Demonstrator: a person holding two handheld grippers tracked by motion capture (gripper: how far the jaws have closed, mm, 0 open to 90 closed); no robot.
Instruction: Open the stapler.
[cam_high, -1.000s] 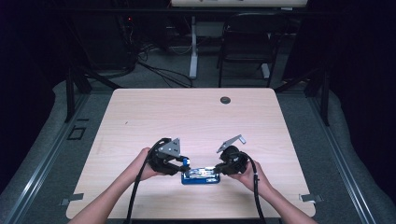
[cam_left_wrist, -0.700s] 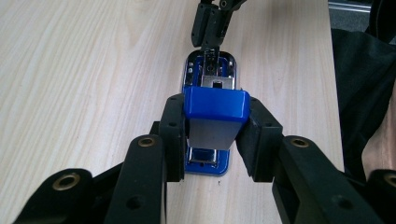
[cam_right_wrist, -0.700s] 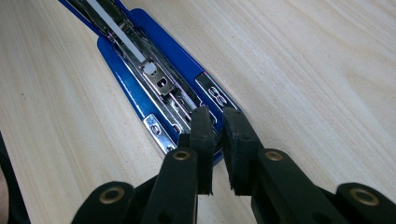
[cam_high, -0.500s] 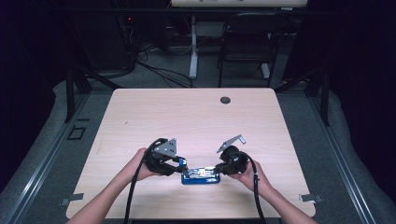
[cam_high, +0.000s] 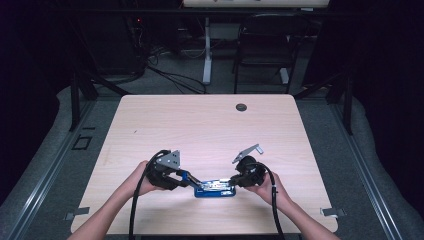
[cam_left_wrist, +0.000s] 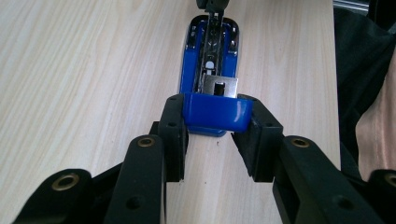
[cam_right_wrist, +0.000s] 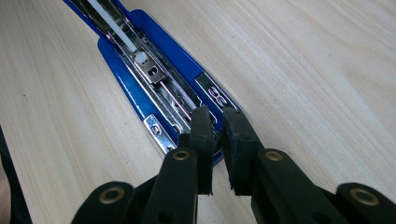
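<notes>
A blue stapler (cam_high: 216, 189) lies opened out near the table's front edge, its metal staple rail (cam_right_wrist: 154, 77) bare. My left gripper (cam_high: 192, 180) comes in from the left. In the left gripper view its jaws (cam_left_wrist: 212, 116) press on both sides of the stapler's rounded blue end (cam_left_wrist: 215, 112). From the right, my right gripper (cam_high: 233, 181) meets the other end. In the right gripper view its jaws (cam_right_wrist: 215, 123) stand almost together, pinching the front tip of the metal rail. A hand holds each gripper, and cables trail back toward the person.
The light wooden table (cam_high: 200, 130) has a small black round cap (cam_high: 241, 107) near its far edge. Tape tabs (cam_high: 330, 212) mark the front corners. Behind the table stand a chair (cam_high: 265, 45) and desk legs in the dark.
My left gripper has shifted a little to the left with the stapler's blue end in its jaws, and a blue arm now shows between it and the base. The right gripper has kept still.
</notes>
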